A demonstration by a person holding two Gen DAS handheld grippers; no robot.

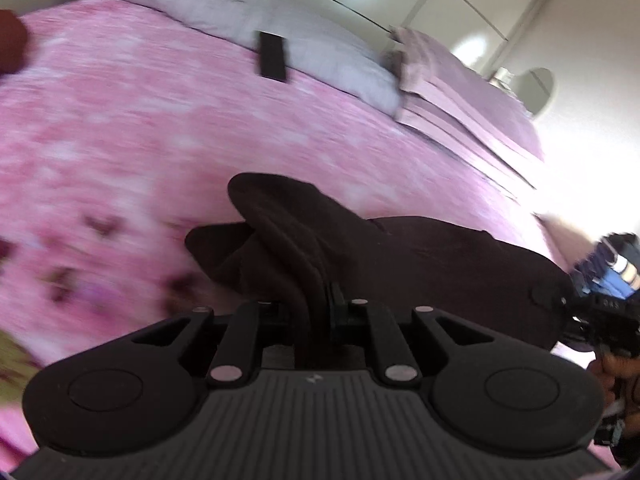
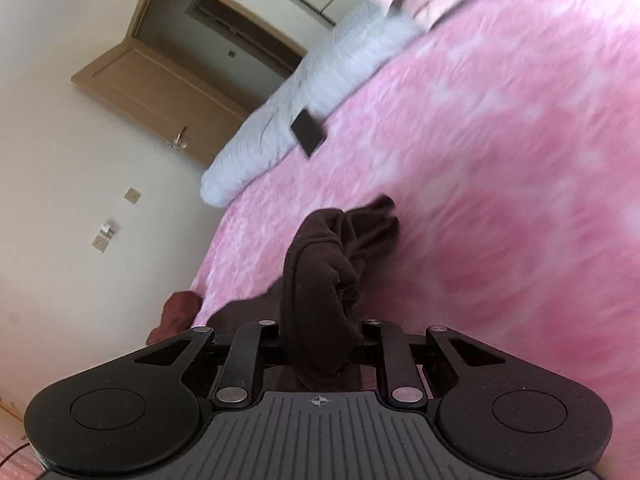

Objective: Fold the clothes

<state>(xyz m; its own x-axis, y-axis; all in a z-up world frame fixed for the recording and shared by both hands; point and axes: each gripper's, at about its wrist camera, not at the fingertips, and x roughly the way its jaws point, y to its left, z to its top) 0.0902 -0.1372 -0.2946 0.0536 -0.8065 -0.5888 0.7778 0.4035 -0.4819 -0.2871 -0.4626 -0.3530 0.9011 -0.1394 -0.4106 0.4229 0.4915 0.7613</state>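
A dark brown garment (image 1: 400, 256) hangs stretched over the pink bedspread (image 1: 140, 128). My left gripper (image 1: 320, 300) is shut on a bunched edge of it; the fingers are buried in the cloth. In the right wrist view my right gripper (image 2: 320, 344) is shut on another bunched edge of the same garment (image 2: 320, 280), which drapes over the fingers. The right gripper also shows in the left wrist view (image 1: 560, 304), at the far right end of the cloth. Both views are blurred by motion.
A grey pillow (image 1: 248, 20) lies at the head of the bed with a black phone (image 1: 273, 56) beside it. Folded pink bedding (image 1: 460, 100) is stacked to its right. A maroon cloth (image 2: 178, 312) hangs at the bed's edge. An open wooden door (image 2: 160, 88) is behind.
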